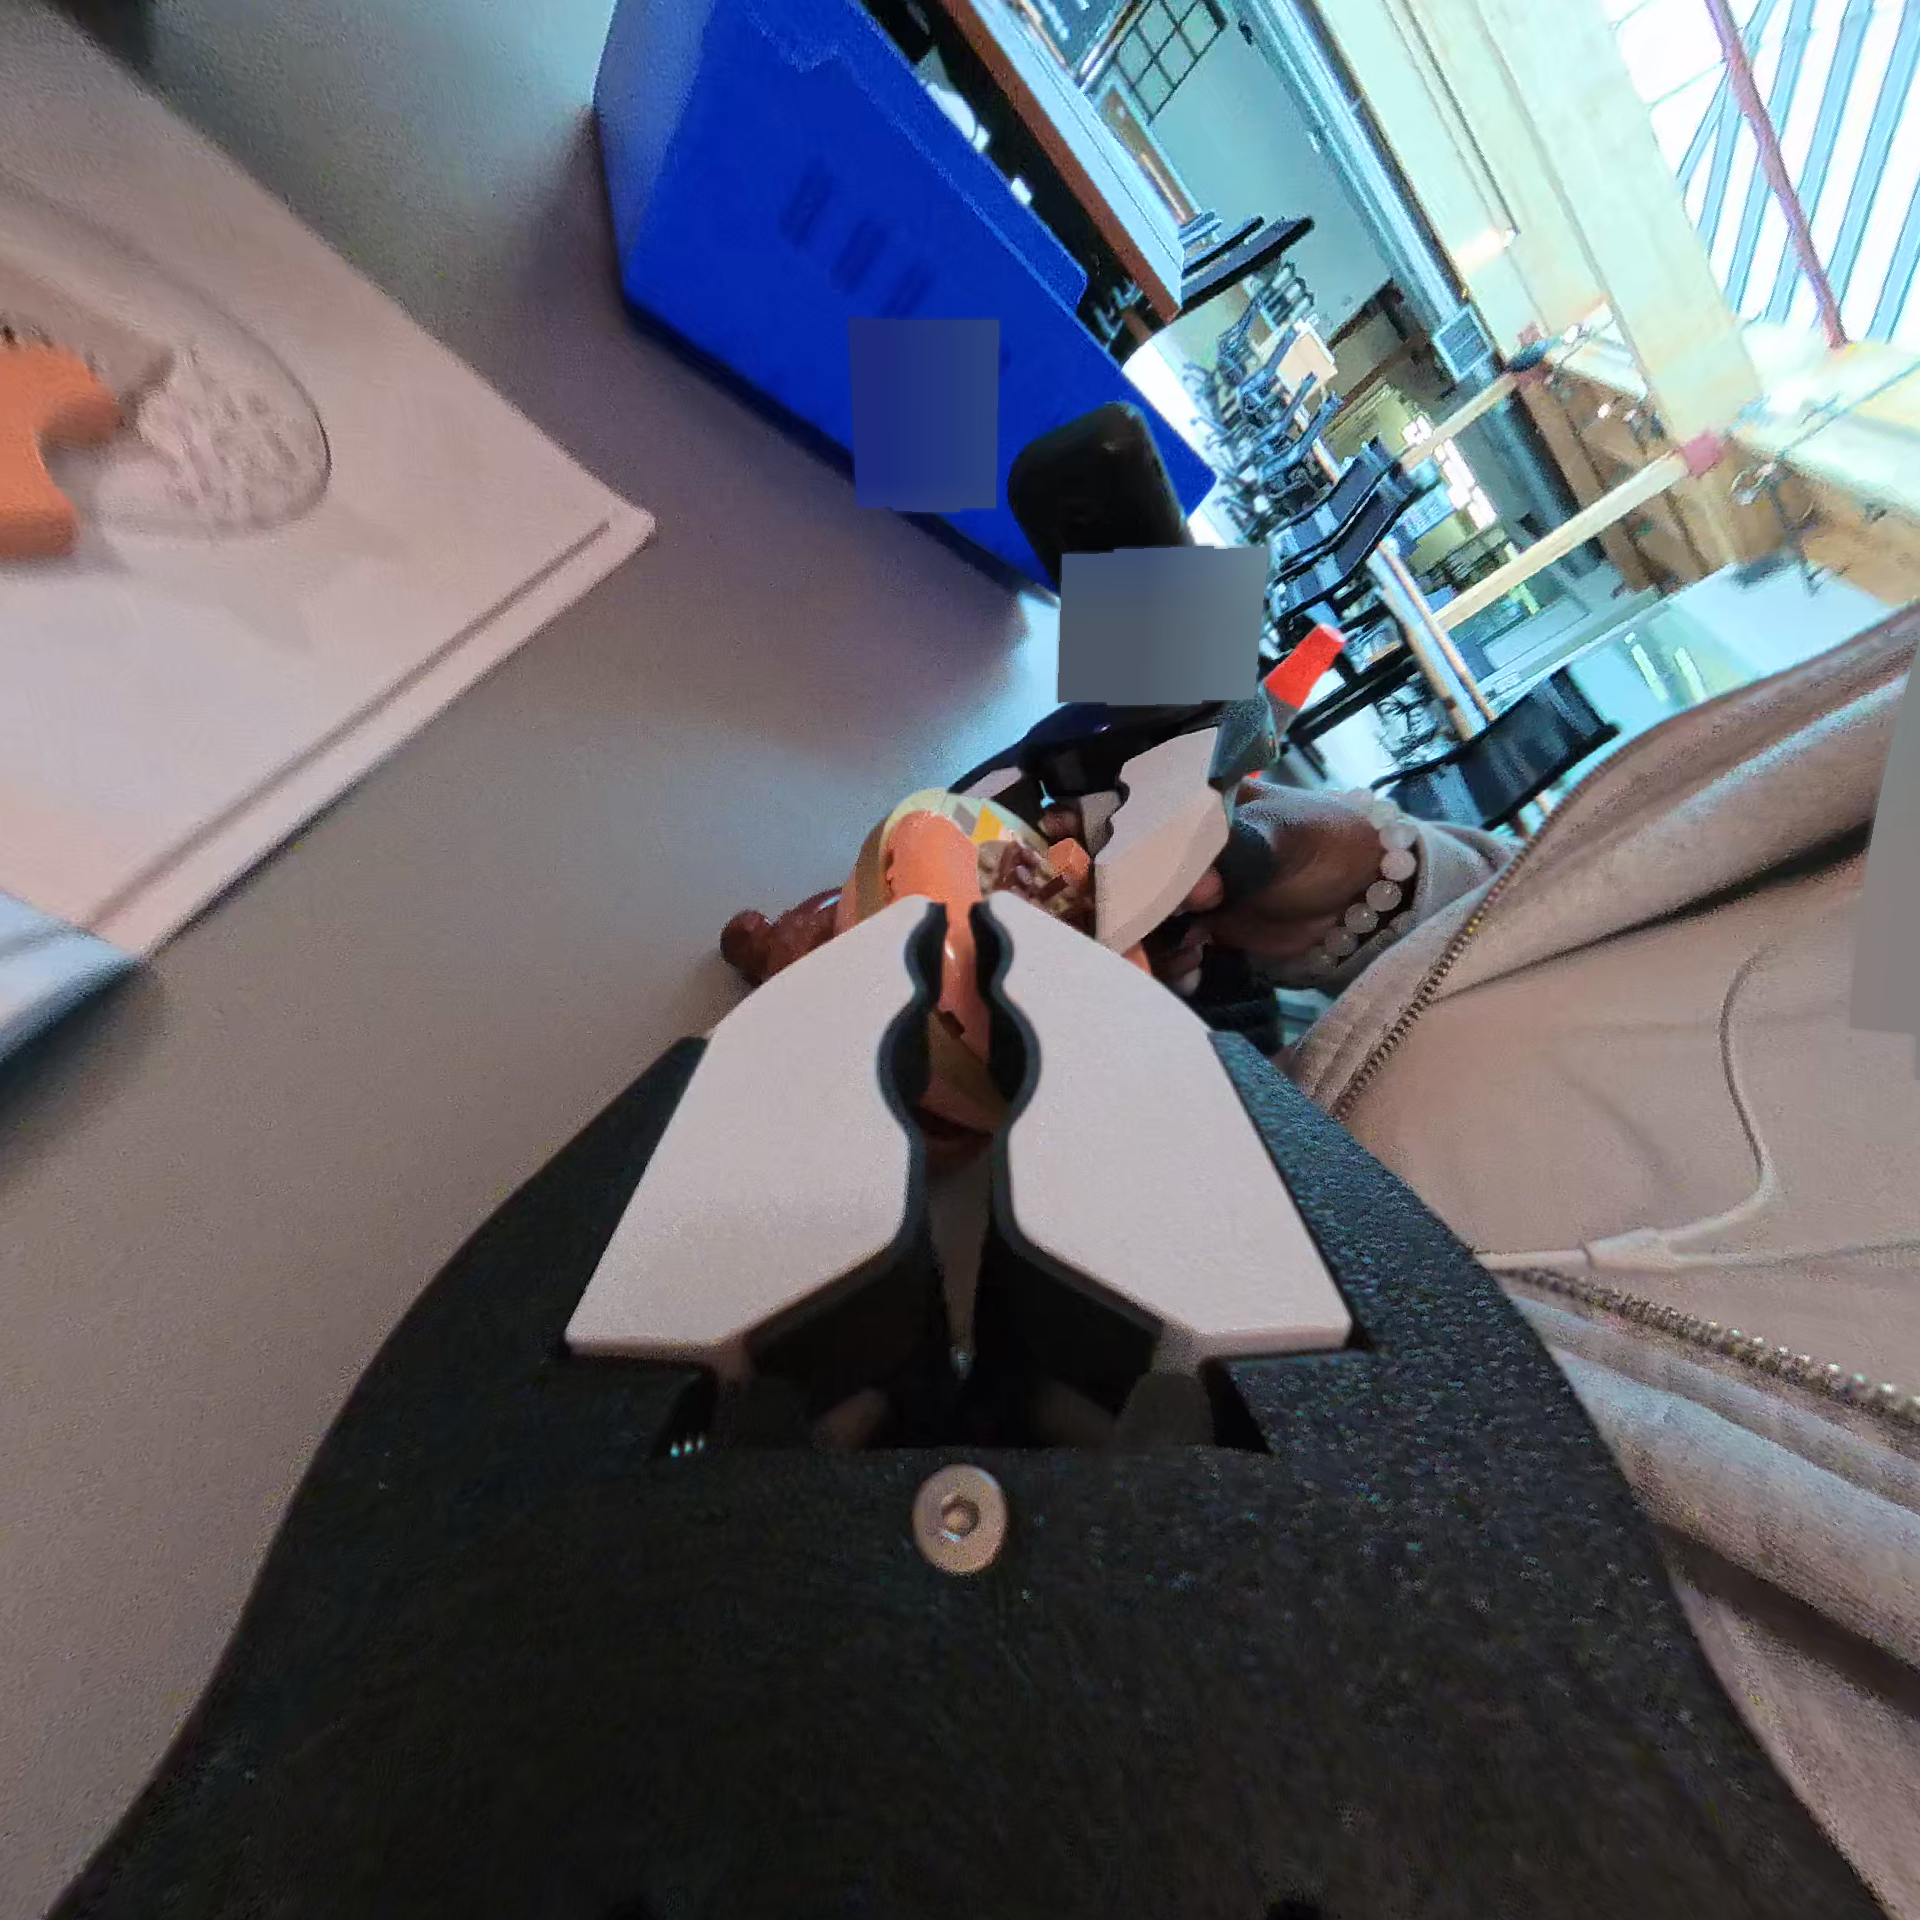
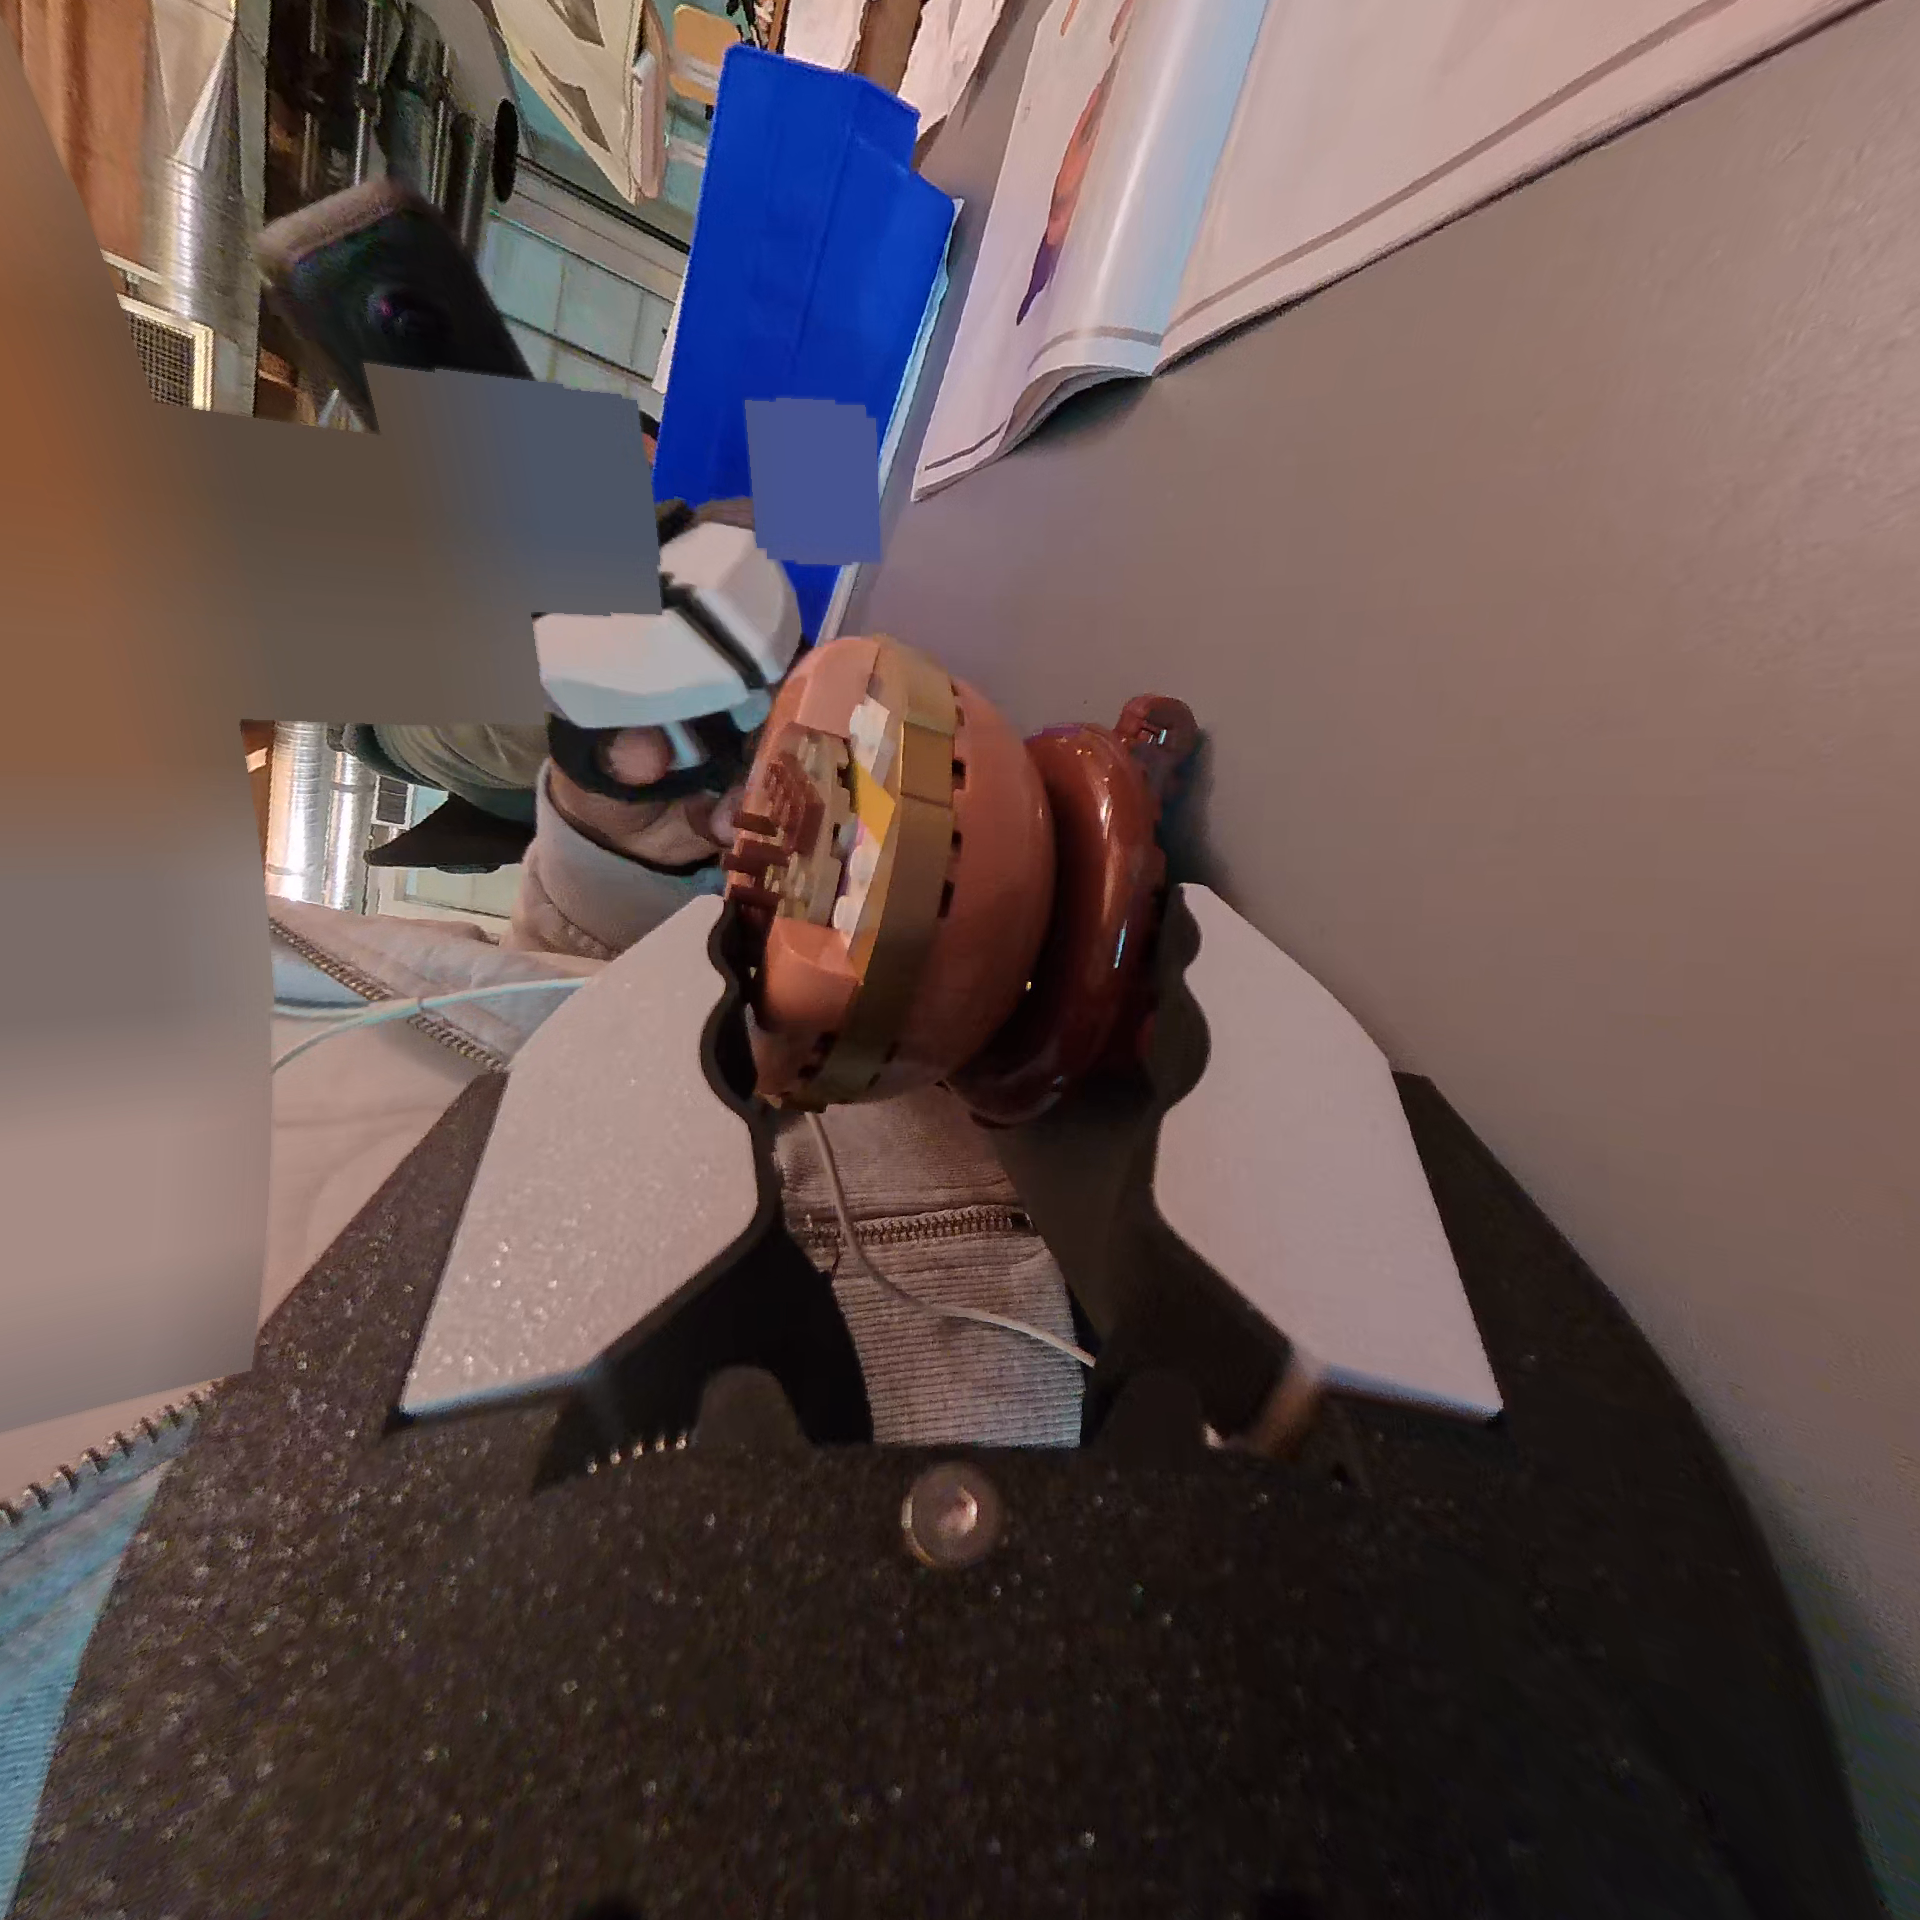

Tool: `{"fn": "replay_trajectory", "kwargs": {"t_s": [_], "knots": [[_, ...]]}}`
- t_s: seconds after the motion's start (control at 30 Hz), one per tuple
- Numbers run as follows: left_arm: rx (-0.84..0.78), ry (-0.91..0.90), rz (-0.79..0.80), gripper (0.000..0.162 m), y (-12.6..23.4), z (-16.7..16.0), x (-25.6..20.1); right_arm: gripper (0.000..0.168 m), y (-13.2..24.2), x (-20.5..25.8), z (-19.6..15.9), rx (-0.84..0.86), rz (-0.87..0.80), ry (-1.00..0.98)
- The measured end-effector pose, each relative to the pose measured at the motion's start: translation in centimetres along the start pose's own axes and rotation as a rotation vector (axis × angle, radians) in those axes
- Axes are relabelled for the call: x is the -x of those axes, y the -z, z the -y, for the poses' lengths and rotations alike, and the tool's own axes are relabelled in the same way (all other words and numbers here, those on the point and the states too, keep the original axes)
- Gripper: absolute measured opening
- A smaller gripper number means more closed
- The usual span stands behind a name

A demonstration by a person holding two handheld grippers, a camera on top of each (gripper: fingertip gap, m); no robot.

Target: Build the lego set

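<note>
The lego model [image 2: 977, 862] is a round brown dome with an olive ring, a tan top with small bricks and a dark brown base. It is held tilted just above the grey table [image 2: 1455, 727]. My right gripper [image 2: 951, 914] has its jaws wide, closed on the model's two sides. My left gripper [image 1: 958, 914] is nearly shut, pinching the model's orange-tan rim piece [image 1: 925, 852]. The left gripper's white fingers [image 2: 665, 655] show at the model's far side in the right wrist view. One of the right gripper's fingers [image 1: 1153, 831] shows behind the model in the left wrist view.
A blue bin [image 1: 831, 229] stands at the back of the table and also shows in the right wrist view [image 2: 790, 260]. An open instruction booklet [image 1: 260, 571] lies to the left with an orange shape [image 1: 42, 447] on it. A person's beige zip jacket [image 1: 1558, 1039] is close on the right.
</note>
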State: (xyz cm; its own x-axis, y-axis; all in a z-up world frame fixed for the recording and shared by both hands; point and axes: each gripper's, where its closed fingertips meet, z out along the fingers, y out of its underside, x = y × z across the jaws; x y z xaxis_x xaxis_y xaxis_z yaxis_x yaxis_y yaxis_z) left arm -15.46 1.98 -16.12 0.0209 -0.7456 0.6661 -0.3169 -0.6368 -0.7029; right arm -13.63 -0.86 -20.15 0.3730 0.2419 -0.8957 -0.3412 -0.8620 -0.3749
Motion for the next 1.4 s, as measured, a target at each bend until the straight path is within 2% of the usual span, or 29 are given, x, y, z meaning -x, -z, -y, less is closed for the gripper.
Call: {"fn": "replay_trajectory", "kwargs": {"t_s": [0.07, 0.2, 0.33, 0.43, 0.5, 0.53, 0.57, 0.63, 0.67, 0.8, 0.87, 0.97, 1.13, 1.2, 1.27, 1.4], "knots": [[0.022, -0.005, -0.033, 0.0, -0.1, -0.3, -0.3, 0.074, 0.0, 0.0, 0.0, 0.001, 0.001, 0.0], [-0.08, -0.041, -0.13, 0.0, 0.0, 1.2, -1.6, 0.074, 0.0, 0.0, 0.0, 0.004, 0.002, -0.002], [0.027, -0.028, -0.139, 0.0, -1.1, -0.6, -1.5, 0.074, -0.1, 0.0, 0.0, 0.003, 0.001, -0.005], [0.023, -0.084, -0.01, 0.0, -0.6, -0.3, 0.6, 0.074, -0.1, 0.0, 0.0, 0.005, 0.003, -0.006], [0.219, -0.139, 0.1, 0.0, -0.6, -4.3, 3.0, 0.074, 0.1, -0.1, 0.2, -0.008, -0.001, -0.007], [0.19, -0.099, 0.057, 0.0, -0.6, -4.8, 2.4, 0.074, 0.2, -0.2, 0.3, -0.009, 0.001, -0.015], [0.13, -0.076, 0.045, 0.001, 0.0, -3.7, 2.1, 0.074, 0.2, -0.2, 0.3, -0.01, 0.001, -0.018], [-0.053, -0.174, 0.122, 0.0, 2.3, 0.8, 2.7, 0.074, 0.1, -0.2, 0.4, -0.009, -0.003, -0.014], [-0.078, -0.226, 0.102, 0.0, 2.8, 2.0, 1.9, 0.074, 0.0, -0.2, 0.4, -0.005, -0.001, -0.019], [0.159, -0.634, 0.047, 0.0, 0.7, 1.2, -1.6, 0.074, -0.3, -0.2, 0.6, 0.024, 0.0, -0.007], [0.289, -0.724, 0.036, 0.0, -0.3, 0.2, -1.8, 0.074, -0.3, -0.2, 0.6, 0.027, 0.003, -0.006], [0.377, -0.767, 0.043, 0.0, -1.0, -1.3, -0.8, 0.074, -0.3, -0.2, 0.6, 0.019, 0.004, -0.002], [0.315, -0.737, -0.014, 0.0, -1.0, -1.8, -1.4, 0.074, -0.4, -0.2, 0.7, 0.02, 0.01, 0.001], [0.191, -0.705, -0.028, 0.0, -0.3, 0.1, -2.0, 0.074, -0.4, -0.2, 0.6, 0.025, 0.011, 0.002], [0.096, -0.683, 0.05, 0.0, 0.4, 2.4, -1.0, 0.074, -0.4, -0.2, 0.6, 0.03, 0.013, 0.002], [0.099, -0.675, 0.094, 0.0, -0.7, 2.3, 0.0, 0.074, -0.4, -0.2, 0.7, 0.028, 0.012, 0.002]]}}
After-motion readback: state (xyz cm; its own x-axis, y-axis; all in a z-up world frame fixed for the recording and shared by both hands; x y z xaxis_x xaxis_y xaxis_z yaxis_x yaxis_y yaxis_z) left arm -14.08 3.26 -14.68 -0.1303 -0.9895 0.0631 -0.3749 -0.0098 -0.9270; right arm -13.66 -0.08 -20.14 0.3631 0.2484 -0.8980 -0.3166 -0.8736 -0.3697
